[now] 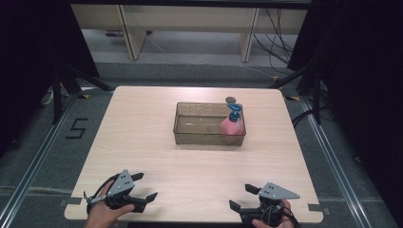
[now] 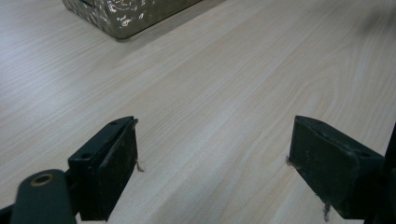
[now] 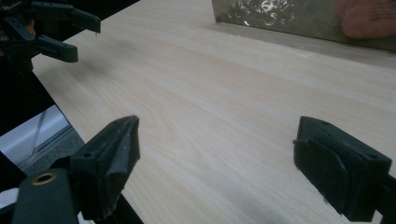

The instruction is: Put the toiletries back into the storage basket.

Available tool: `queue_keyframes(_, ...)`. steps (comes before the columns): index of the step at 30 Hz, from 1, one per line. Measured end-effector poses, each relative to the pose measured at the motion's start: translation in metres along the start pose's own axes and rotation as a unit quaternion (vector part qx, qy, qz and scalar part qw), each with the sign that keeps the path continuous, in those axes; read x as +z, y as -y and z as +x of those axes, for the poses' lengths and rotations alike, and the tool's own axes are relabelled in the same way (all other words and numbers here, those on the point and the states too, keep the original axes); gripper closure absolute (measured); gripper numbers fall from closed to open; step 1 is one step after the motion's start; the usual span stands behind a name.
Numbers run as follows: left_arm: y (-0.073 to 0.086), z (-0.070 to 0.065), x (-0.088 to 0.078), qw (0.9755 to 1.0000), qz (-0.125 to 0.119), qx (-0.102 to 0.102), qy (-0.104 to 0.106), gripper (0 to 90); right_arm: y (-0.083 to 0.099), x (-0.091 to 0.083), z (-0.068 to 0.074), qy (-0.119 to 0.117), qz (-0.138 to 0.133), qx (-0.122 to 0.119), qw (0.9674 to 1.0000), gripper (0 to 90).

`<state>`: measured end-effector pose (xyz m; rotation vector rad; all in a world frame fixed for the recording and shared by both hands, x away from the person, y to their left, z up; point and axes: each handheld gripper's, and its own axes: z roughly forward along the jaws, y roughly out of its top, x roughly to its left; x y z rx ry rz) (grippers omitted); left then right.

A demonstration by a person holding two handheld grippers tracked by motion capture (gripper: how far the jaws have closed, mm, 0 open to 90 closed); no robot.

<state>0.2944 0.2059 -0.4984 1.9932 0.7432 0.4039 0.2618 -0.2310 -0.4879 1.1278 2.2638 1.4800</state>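
A clear plastic bin (image 1: 199, 135) stands in the middle of the wooden table (image 1: 157, 156). Inside its right end a pink bottle (image 1: 231, 129) with a blue pump top (image 1: 234, 111) stands upright. My left gripper (image 1: 144, 186) rests near the table's front left edge, open, with bare wood between its jaws (image 2: 212, 163). My right gripper (image 1: 242, 197) sits near the front right edge, also open and empty (image 3: 215, 158). The bin's corner (image 2: 119, 14) lies far ahead in the left gripper view. The bin's wall (image 3: 280, 18) and the pink bottle (image 3: 366, 21) show through it in the right gripper view.
A small dark round object (image 1: 231, 99) lies on the table just behind the bin. The left gripper (image 3: 60, 32) appears far off at the upper left of the right gripper view. Dark stands and cables flank the table; a "5" mark (image 1: 76, 128) is on the floor at left.
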Motion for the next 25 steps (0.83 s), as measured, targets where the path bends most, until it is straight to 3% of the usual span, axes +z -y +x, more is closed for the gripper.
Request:
queue_keyframes(2,0.0000,0.0000,-0.0001,1.0000,0.000,0.000,0.000,15.1,0.0010,-0.0001,0.0032,0.002,0.006,0.013,0.9999,15.5)
queue_keyframes(7,-0.0004,-0.0001,-0.0004,1.0000,0.003,0.002,-0.001,15.1,0.0017,0.0029,0.0033,0.000,0.007,-0.007,0.9999,15.5)
queue_keyframes(25,-0.0001,-0.0012,-0.0007,0.9999,0.009,-0.004,0.000,15.1,0.0015,0.0035,0.0047,-0.005,0.014,0.000,0.9999,15.5)
